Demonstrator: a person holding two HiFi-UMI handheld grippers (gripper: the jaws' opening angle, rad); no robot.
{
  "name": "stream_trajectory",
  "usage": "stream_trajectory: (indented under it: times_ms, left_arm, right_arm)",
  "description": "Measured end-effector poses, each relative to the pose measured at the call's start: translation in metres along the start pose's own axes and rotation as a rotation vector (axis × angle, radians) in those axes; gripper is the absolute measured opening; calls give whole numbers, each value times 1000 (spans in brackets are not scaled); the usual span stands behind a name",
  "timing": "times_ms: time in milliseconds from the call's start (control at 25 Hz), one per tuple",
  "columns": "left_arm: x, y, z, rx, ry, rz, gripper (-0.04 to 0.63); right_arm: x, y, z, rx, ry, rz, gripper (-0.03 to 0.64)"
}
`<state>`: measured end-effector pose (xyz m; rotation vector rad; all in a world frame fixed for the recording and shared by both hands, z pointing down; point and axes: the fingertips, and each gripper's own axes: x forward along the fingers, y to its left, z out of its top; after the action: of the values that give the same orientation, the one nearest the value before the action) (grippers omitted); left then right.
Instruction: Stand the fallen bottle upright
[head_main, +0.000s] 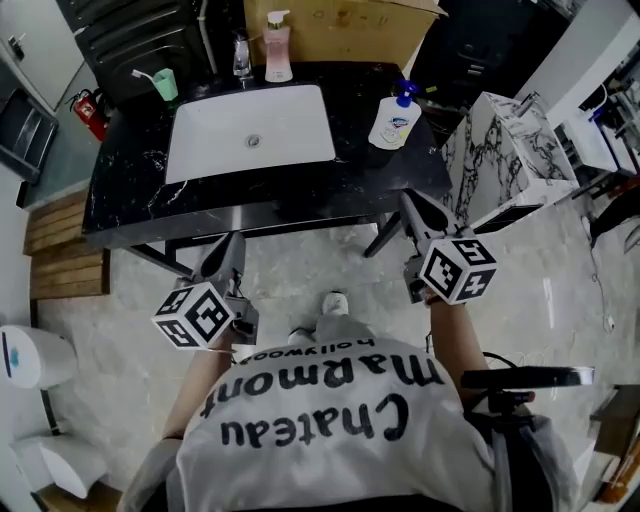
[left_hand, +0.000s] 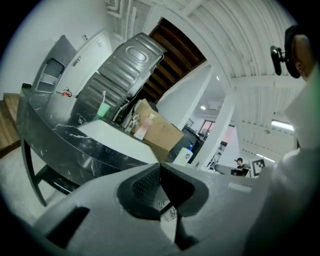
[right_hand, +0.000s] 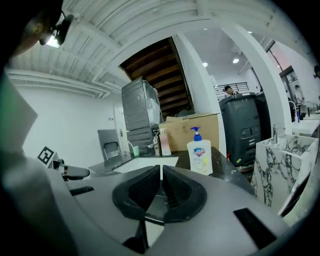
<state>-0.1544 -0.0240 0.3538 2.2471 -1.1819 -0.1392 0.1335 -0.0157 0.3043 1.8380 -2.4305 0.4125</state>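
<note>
Far left, on the black marble counter (head_main: 130, 190): a green cup (head_main: 165, 84) with a toothbrush is seen near the back corner.

The left gripper (head_main: 230, 242) is held short of the counter's front edge, clear of it. In the left gripper view its jaws are pressed together with nothing caught between them.

Centre: a white sink (head_main: 250, 130) is set into the counter. A faucet (head_main: 241, 58) and a pink pump bottle (head_main: 277, 48) are placed behind the sink, side by side.

Right of the sink: the soap bottle (head_main: 395, 118) with blue pump is found upright on the counter, near its right end.

The right gripper (head_main: 410, 205) is held off the counter's front right corner, well apart from the soap bottle. Its pads (right_hand: 150, 187) are closed on each other, empty.

Far right: a white veined marble block (head_main: 500, 150) is noted beside the counter.
</note>
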Motion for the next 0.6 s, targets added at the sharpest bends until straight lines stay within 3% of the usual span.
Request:
stream_trajectory:
  times_ms: [240,600]
  left_arm:
    - [0,-38,4,66,-60,-71,14]
    - [-25,-95,-22,86,-74,-28,14]
  right_arm:
    - [-28,-7,-3,18,-39,-1,15]
    - [-93,-45,-2,2,-51,-16,14]
